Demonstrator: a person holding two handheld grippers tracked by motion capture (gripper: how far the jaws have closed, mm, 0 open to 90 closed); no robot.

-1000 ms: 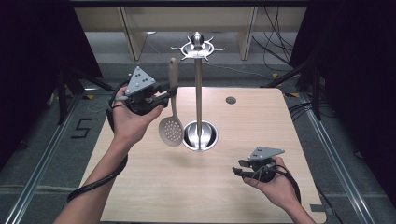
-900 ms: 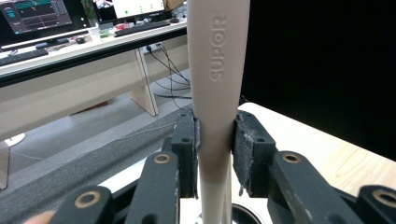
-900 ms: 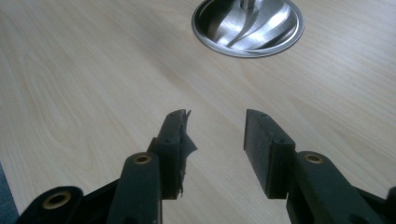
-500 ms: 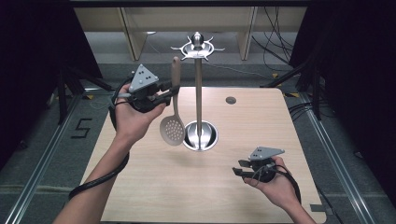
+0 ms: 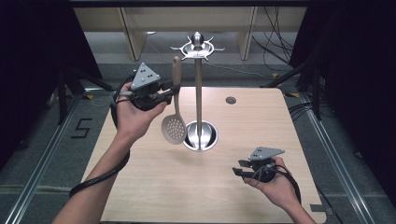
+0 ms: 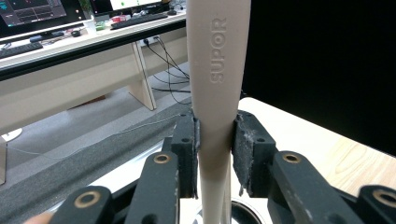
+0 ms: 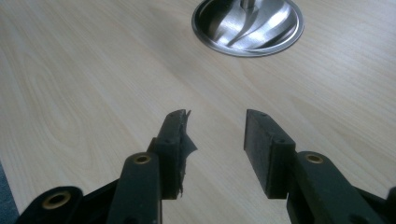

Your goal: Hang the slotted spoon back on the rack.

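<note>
- While my left gripper point(image 5: 173, 88) clamps its handle, the slotted spoon point(image 5: 174, 122) hangs nearly upright above the left half of the table point(image 5: 154, 186), perforated bowl down, just beside the stand's pole point(image 5: 199, 100).
- From the left gripper view, the beige handle point(image 6: 215, 93) (the raised letters SUPOR run up it) rises straight between the two black pads point(image 6: 248, 149); one pad presses each side, so the jaws are narrowed onto it, not fully closed.
- The grip sits high on the handle; a short length of it sticks up above the jaws, and the long remainder drops below to the bowl.
- My left hand point(image 5: 135, 112) is raised off the table, forearm coming in from the bottom left, with the gripper pointing across toward the stand and its grey three-cornered plate on top.
- The spoon's bowl hangs close to the stand's round steel base point(image 5: 200, 136), at its left edge; whether they touch I cannot tell.
- At the top of the pole, the ring of hooks point(image 5: 197, 46) sits higher than the spoon's handle end.
- My right gripper point(image 5: 240, 168) rests low over the table's near right part, well apart from the spoon.
- Its jaws stand apart with nothing between them, just bare wood below; the steel base point(image 7: 247, 25) lies ahead of them.
- My right hand point(image 5: 275, 182) holds it level, jaws pointing left.
</note>
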